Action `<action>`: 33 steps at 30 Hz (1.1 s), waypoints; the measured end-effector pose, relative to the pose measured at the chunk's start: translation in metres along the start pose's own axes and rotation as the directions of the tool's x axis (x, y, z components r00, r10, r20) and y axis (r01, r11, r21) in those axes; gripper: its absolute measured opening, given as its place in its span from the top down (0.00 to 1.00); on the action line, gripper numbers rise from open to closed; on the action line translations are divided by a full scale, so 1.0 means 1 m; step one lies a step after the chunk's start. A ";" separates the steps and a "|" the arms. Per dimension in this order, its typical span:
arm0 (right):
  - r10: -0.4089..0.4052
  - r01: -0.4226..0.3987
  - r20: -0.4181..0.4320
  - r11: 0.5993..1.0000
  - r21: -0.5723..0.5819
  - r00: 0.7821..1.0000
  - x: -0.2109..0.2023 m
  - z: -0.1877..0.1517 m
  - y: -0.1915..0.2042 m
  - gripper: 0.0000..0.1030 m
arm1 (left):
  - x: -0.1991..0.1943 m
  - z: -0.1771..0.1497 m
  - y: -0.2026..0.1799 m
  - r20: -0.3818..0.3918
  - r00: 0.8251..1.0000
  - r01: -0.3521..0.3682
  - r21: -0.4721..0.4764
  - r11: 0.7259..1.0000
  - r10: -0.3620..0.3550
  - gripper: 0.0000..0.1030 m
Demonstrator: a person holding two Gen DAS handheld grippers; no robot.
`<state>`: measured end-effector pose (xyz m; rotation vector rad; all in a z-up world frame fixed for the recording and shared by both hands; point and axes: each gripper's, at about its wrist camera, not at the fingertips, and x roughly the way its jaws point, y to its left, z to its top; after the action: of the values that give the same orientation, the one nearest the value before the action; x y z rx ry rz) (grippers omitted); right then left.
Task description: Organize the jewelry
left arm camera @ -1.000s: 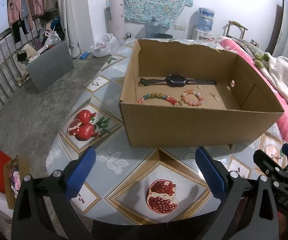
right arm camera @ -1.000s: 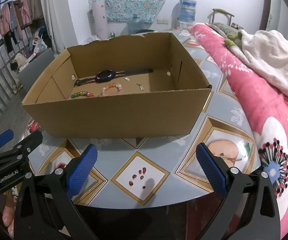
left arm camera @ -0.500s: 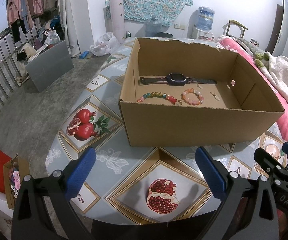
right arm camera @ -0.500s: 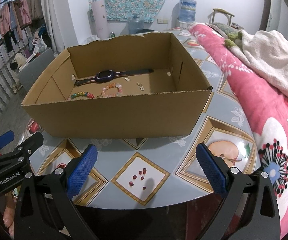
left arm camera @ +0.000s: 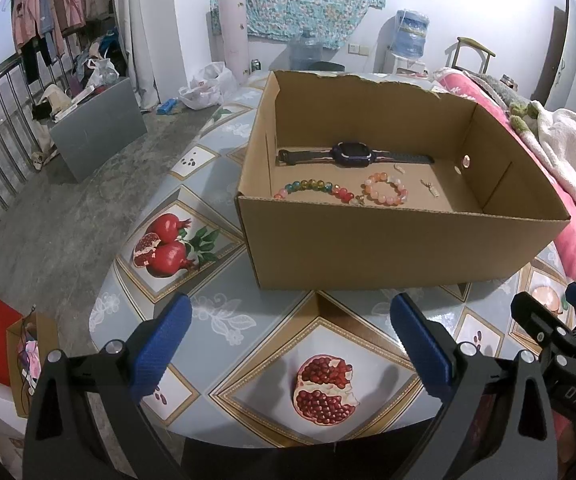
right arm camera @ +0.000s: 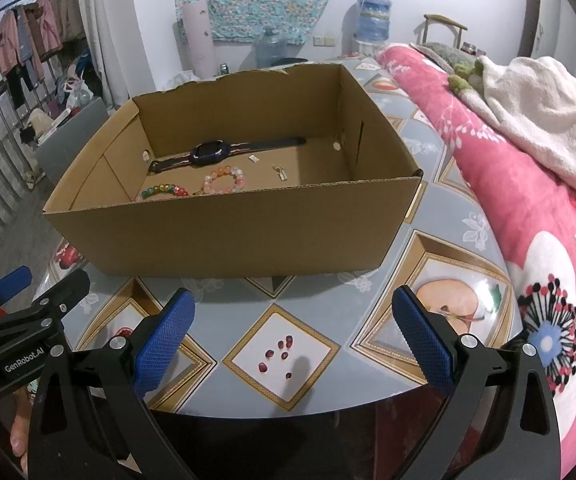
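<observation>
We are holding both grippers low over the near edge of the table [left arm camera: 223, 320], in front of the box [left arm camera: 400, 248]. The left gripper [left arm camera: 292, 340] is spread wide and gripping nothing; the right gripper [right arm camera: 294, 336] is spread wide too. Inside the box, the watch [left arm camera: 352, 155] is lying along the far wall, with the rainbow bracelet [left arm camera: 316, 188] and pink bracelet [left arm camera: 386, 188] side by side nearer us, and a small charm [left arm camera: 430, 188] just right of them.

Black claw [left arm camera: 290, 342] frames carry blue textured pads [left arm camera: 159, 346].
</observation>
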<state>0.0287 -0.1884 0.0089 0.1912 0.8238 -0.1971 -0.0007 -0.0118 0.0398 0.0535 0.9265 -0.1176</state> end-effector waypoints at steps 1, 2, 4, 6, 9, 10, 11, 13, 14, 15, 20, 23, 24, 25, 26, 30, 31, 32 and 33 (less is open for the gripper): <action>0.000 0.000 0.000 1.000 0.000 1.000 0.000 0.000 0.000 0.08 | 0.000 0.000 0.000 -0.001 1.000 0.000 0.000 1.000 0.000 0.05; 0.001 -0.001 -0.001 1.000 -0.001 1.000 0.000 0.000 -0.001 0.08 | 0.000 -0.001 0.000 -0.001 1.000 0.000 0.000 1.000 0.000 0.05; 0.001 -0.001 -0.001 1.000 0.001 1.000 0.000 0.000 0.000 0.08 | 0.000 0.000 0.000 -0.002 1.000 0.000 0.000 1.000 0.000 0.05; 0.001 -0.001 -0.001 1.000 -0.001 1.000 0.000 0.000 -0.001 0.08 | 0.001 -0.001 0.000 -0.004 1.000 0.000 0.001 1.000 0.000 0.05; 0.002 -0.002 -0.001 1.000 -0.001 1.000 0.000 0.000 0.000 0.08 | 0.001 -0.002 0.000 -0.006 1.000 0.001 0.001 1.000 -0.001 0.05; 0.001 -0.001 -0.002 1.000 0.000 1.000 0.000 0.000 -0.001 0.08 | 0.001 -0.002 0.001 -0.006 1.000 0.002 0.000 1.000 -0.002 0.05; 0.001 -0.001 -0.003 1.000 0.000 1.000 0.000 0.000 0.000 0.08 | 0.001 -0.002 0.001 -0.007 1.000 0.002 0.000 1.000 -0.002 0.05; 0.001 -0.001 -0.001 1.000 0.000 1.000 0.000 0.000 0.000 0.08 | 0.001 -0.003 0.000 -0.007 1.000 0.002 0.001 1.000 -0.002 0.05; 0.001 -0.001 -0.001 1.000 -0.001 1.000 0.000 0.000 -0.001 0.08 | 0.001 -0.002 0.001 -0.006 1.000 0.002 0.001 1.000 -0.002 0.05; 0.000 0.000 -0.001 1.000 -0.002 1.000 0.000 0.000 0.000 0.08 | 0.001 -0.002 0.000 -0.006 1.000 0.002 0.001 1.000 -0.002 0.05; 0.002 -0.002 -0.001 1.000 -0.001 1.000 0.000 0.001 -0.001 0.08 | 0.001 -0.003 0.000 -0.007 1.000 0.002 0.001 1.000 -0.002 0.05; 0.003 -0.003 -0.002 1.000 0.000 1.000 0.000 0.001 -0.001 0.08 | 0.001 -0.002 0.001 -0.007 1.000 0.002 0.000 1.000 -0.002 0.05; 0.003 -0.003 -0.002 1.000 -0.001 1.000 0.000 0.001 -0.001 0.08 | 0.001 -0.003 0.000 -0.006 1.000 0.002 0.000 1.000 -0.002 0.05; 0.003 -0.003 -0.002 1.000 -0.002 1.000 0.000 0.001 0.000 0.08 | 0.001 -0.001 0.001 -0.007 1.000 0.002 0.001 1.000 -0.002 0.05; 0.001 -0.001 -0.001 1.000 -0.001 1.000 0.000 0.001 -0.001 0.08 | 0.001 -0.001 0.001 -0.008 1.000 0.002 0.001 1.000 -0.002 0.05; 0.002 -0.002 -0.002 1.000 0.002 1.000 0.000 -0.001 -0.001 0.08 | 0.001 -0.001 0.001 -0.007 1.000 0.001 0.001 1.000 -0.001 0.05; 0.002 -0.002 -0.002 1.000 0.002 1.000 0.000 -0.001 -0.001 0.08 | 0.001 -0.002 0.001 -0.007 1.000 0.001 0.000 1.000 -0.001 0.05; 0.002 -0.002 -0.002 1.000 0.002 1.000 0.000 -0.001 -0.001 0.08 | 0.001 -0.001 0.001 -0.007 1.000 0.002 0.000 1.000 -0.002 0.05; 0.003 -0.003 -0.002 1.000 0.001 1.000 0.000 0.000 -0.001 0.08 | 0.001 -0.001 0.001 -0.007 1.000 0.002 0.001 1.000 -0.002 0.05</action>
<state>0.0281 -0.1892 0.0087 0.1941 0.8255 -0.1947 -0.0011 -0.0109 0.0381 0.0537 0.9337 -0.1192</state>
